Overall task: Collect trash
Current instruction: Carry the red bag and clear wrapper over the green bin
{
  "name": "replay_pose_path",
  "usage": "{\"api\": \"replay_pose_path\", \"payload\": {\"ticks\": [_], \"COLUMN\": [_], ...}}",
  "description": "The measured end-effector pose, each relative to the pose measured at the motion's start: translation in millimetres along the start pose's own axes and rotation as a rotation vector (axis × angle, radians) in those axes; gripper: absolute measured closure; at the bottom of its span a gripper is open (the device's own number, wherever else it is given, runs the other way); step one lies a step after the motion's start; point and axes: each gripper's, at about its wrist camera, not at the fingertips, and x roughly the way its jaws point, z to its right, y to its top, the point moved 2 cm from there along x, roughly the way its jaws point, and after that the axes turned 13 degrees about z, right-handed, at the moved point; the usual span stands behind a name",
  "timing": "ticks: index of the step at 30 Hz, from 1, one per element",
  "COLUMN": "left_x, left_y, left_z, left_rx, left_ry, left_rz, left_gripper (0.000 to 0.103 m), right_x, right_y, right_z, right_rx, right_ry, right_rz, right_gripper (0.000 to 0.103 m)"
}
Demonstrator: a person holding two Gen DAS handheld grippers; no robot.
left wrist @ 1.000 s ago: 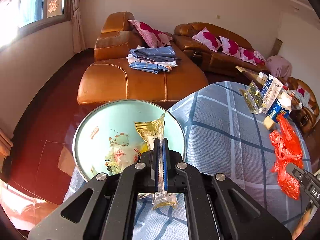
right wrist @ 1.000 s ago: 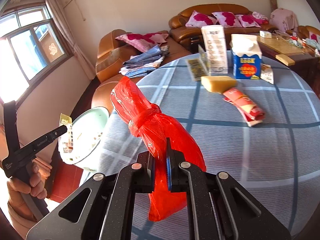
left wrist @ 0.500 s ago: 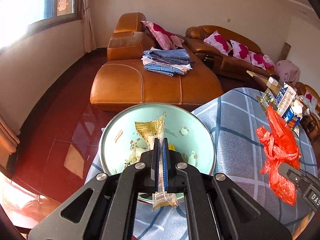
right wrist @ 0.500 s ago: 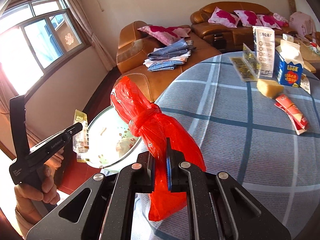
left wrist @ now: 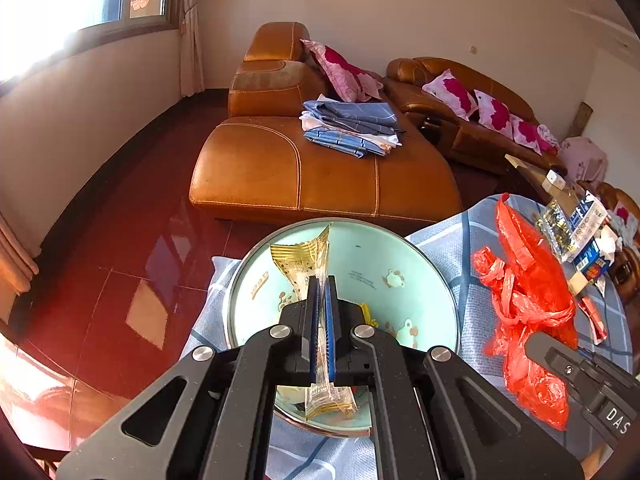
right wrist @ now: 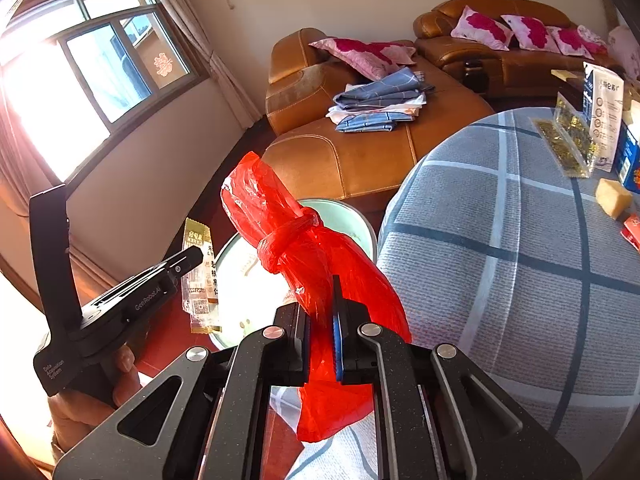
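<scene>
My left gripper [left wrist: 320, 304] is shut on a clear-and-gold snack wrapper [left wrist: 308, 260] and holds it over a pale green basin [left wrist: 416, 276] that serves as the bin, beside the table. The basin holds some scraps. My right gripper [right wrist: 322, 312] is shut on a knotted red plastic bag [right wrist: 296, 240], held above the table edge just right of the basin [right wrist: 356, 220]. The red bag [left wrist: 528, 300] and right gripper also show at the right of the left wrist view. The left gripper with the wrapper [right wrist: 200, 272] shows at the left of the right wrist view.
The round table has a blue-grey checked cloth [right wrist: 520, 248]. At its far side lie a gold packet [right wrist: 564, 144], a white carton [right wrist: 606, 108], a yellow sponge [right wrist: 612, 196] and a red wrapper [right wrist: 632, 228]. An orange leather sofa [left wrist: 320, 168] with folded cloths stands behind.
Both grippers have moved left toward the basin. The wrapper now hangs further over the basin, and the red bag has come to the table edge beside it. Both grips are unchanged.
</scene>
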Motion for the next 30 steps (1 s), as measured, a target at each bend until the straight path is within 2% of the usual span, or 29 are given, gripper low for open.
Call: {"api": "replay_pose_path", "payload": {"ticks": [8, 22, 24, 26, 28, 30], "left_x": [21, 57, 60, 57, 52, 48], "left_y": [1, -10, -10, -9, -7, -7], "left_z": [5, -3, -4, -8, -12, -14], "left_rx": [-0.009, 0.027, 0.033, 0.028, 0.036, 0.048], "left_ry": [-0.008, 0.027, 0.033, 0.039, 0.06, 0.085], "left_rz": [-0.02, -0.088, -0.096, -0.084, -0.058, -0.044], "left_gripper": [0.101, 0.1, 0.089, 0.047, 0.042, 0.032], "right_x": [24, 48, 52, 53, 52, 52], "right_y": [2, 0, 0, 0, 0, -1], "right_z": [2, 0, -2, -4, -4, -4], "right_rx": [0.068, 0.083, 0.09, 0.095, 0.091, 0.091], "right_ry": [-0.028, -0.058, -0.057, -0.051, -0.049, -0.048], "right_rz": [-0.023, -0.048, -0.052, -0.054, -0.052, -0.053], "right_gripper": [0.094, 0.094, 0.094, 0.094, 0.094, 0.094]}}
